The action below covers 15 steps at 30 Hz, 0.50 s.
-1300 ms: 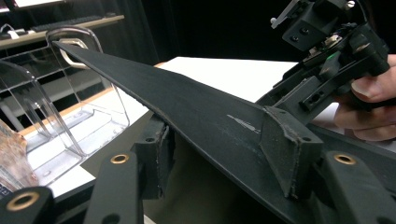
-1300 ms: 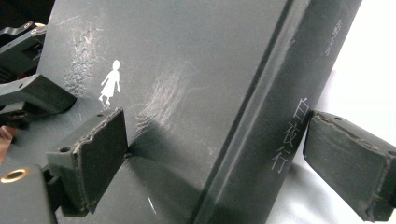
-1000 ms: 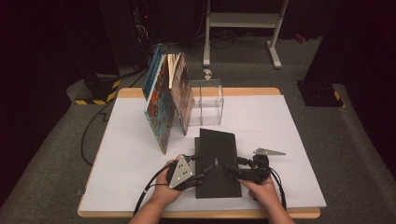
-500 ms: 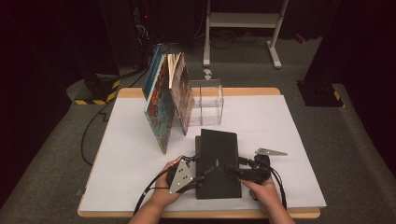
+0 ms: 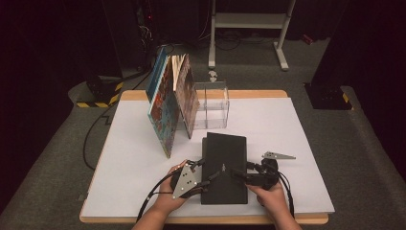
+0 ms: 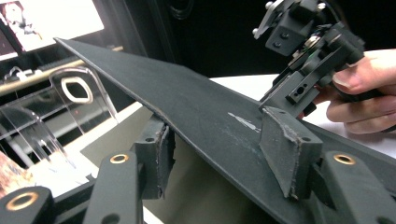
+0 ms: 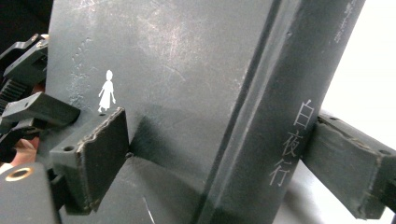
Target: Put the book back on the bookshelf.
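Two grippers, left gripper point(image 5: 210, 176) and right gripper point(image 5: 238, 175), both clamping black book point(image 5: 224, 155)

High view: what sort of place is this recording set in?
Probably a lab or recording room rather than a home. A white-topped table stands on grey carpet in a dark room, with a hazard-striped base and trailing cables at its left and a white metal stand behind.

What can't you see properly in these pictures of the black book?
- High view: the grippers and hands cover the near edge of the black book.
- Left gripper view: the lifted cover hides the pages beneath.
- Right gripper view: the top spine characters are blurred; the spine hides the book's far side.
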{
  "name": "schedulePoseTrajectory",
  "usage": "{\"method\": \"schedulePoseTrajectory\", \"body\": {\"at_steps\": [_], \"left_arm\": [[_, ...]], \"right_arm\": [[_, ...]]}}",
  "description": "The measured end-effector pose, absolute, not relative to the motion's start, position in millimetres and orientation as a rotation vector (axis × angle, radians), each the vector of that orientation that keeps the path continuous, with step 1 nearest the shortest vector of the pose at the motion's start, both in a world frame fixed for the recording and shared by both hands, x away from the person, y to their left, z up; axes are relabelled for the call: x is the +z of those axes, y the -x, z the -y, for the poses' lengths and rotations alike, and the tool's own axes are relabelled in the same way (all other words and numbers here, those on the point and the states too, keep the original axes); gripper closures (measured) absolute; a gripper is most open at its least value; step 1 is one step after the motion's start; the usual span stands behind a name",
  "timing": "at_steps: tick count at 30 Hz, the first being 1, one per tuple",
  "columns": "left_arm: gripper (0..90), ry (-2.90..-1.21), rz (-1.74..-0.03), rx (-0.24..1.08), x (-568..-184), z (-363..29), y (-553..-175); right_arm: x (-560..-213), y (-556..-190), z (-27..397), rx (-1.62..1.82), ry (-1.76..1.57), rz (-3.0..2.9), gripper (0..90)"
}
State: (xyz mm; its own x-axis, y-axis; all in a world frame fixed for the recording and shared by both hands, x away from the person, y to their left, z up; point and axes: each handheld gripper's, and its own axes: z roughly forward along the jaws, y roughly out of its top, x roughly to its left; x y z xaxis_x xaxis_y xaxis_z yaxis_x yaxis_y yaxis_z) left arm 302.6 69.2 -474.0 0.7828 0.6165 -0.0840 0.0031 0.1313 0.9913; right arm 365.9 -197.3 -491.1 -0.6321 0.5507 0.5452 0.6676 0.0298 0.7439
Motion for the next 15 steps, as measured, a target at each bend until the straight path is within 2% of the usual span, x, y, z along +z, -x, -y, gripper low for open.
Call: {"method": "schedulePoseTrajectory", "body": {"at_steps": [11, 15], "left_arm": [[47.8, -1.366, -0.695, 0.416, -470, -73, -313], [50.6, -1.358, -0.705, 0.422, -467, -73, -312]], "right_arm": [[-471, -347, 200, -1.828, 1.303, 2.350, 27.1], [-466, -342, 200, -1.874, 1.295, 2.375, 30.0]]}}
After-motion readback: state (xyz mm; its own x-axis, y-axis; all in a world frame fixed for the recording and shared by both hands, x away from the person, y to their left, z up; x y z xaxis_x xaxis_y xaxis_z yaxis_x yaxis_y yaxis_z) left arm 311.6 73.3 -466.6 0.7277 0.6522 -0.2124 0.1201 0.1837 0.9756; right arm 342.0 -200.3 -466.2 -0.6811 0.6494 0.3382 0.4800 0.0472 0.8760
